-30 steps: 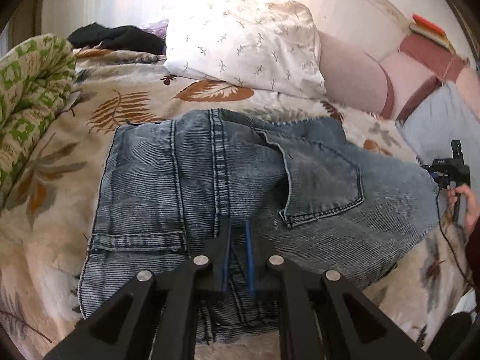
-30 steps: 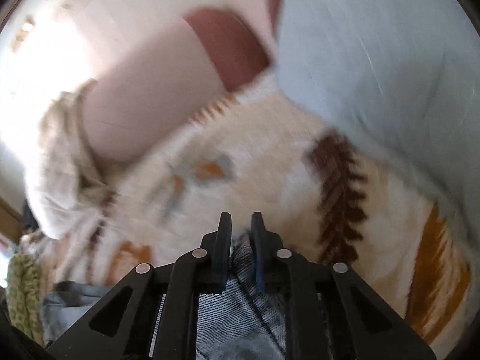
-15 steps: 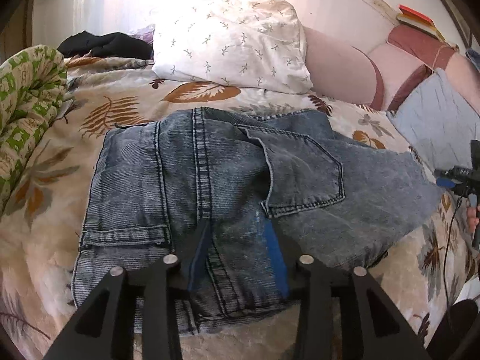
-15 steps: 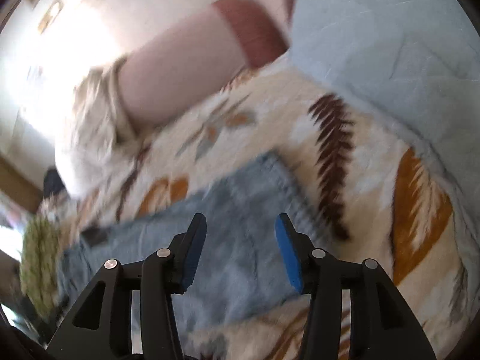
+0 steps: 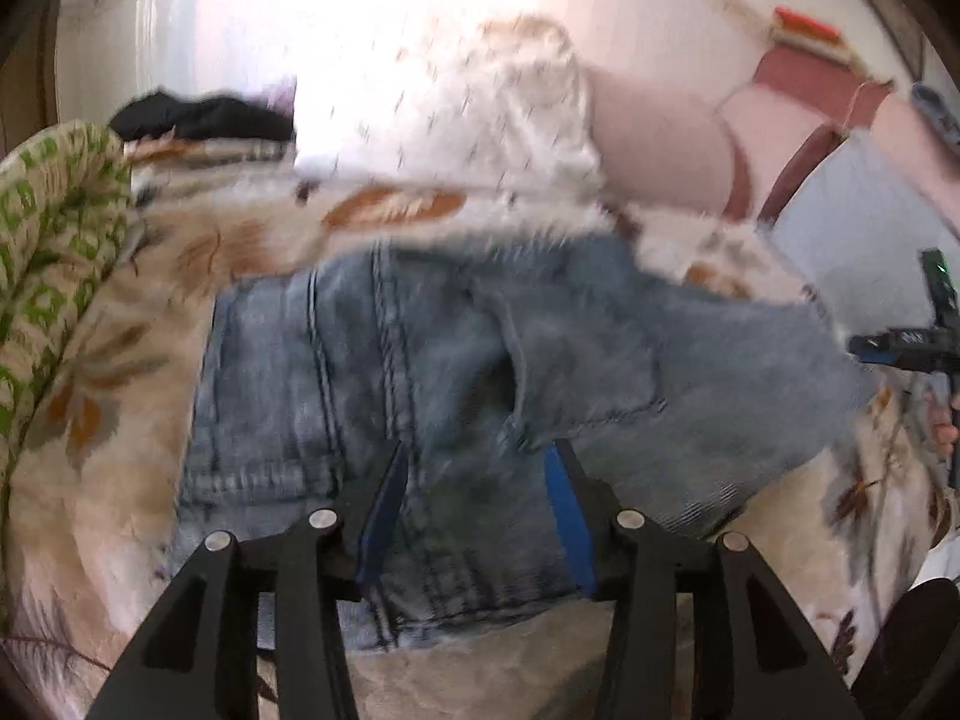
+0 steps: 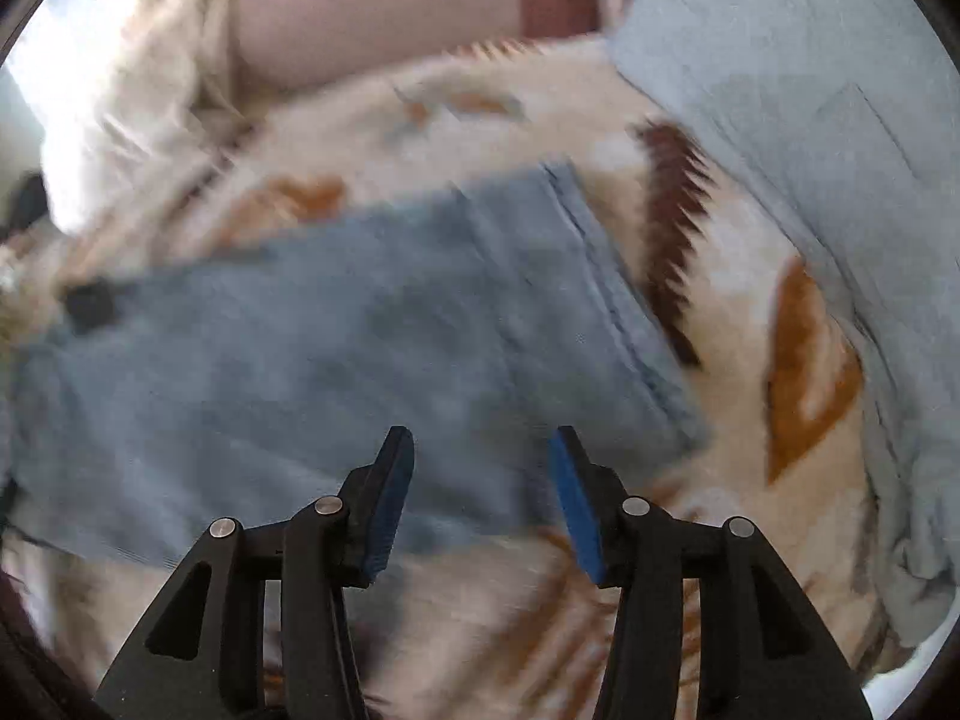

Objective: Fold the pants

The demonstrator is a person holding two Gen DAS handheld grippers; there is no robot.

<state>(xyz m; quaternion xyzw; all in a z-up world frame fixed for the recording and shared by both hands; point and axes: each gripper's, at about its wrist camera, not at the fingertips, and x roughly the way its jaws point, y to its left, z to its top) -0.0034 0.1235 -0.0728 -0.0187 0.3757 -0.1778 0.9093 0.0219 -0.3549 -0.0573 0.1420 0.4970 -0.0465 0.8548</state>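
Denim pants [image 5: 456, 372], folded, on fuzzy leaf-print blanket [image 5: 108, 480]

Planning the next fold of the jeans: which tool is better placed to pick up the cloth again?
Left, probably. The left tool, jaws opening, sits over the jeans near the waistband. The open right tool hovers above the plain end.

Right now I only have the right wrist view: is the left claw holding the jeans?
Observer: No. The left claw is opening, and the jeans lie under it, unpinched.
Operator: Which side of the jeans faces up?
Observer: The seat: a back pocket shows just beyond the claw.
Operator: What lies at that end of the bed?
Observer: A green patterned blanket, bunched at the left, apart from the jeans.
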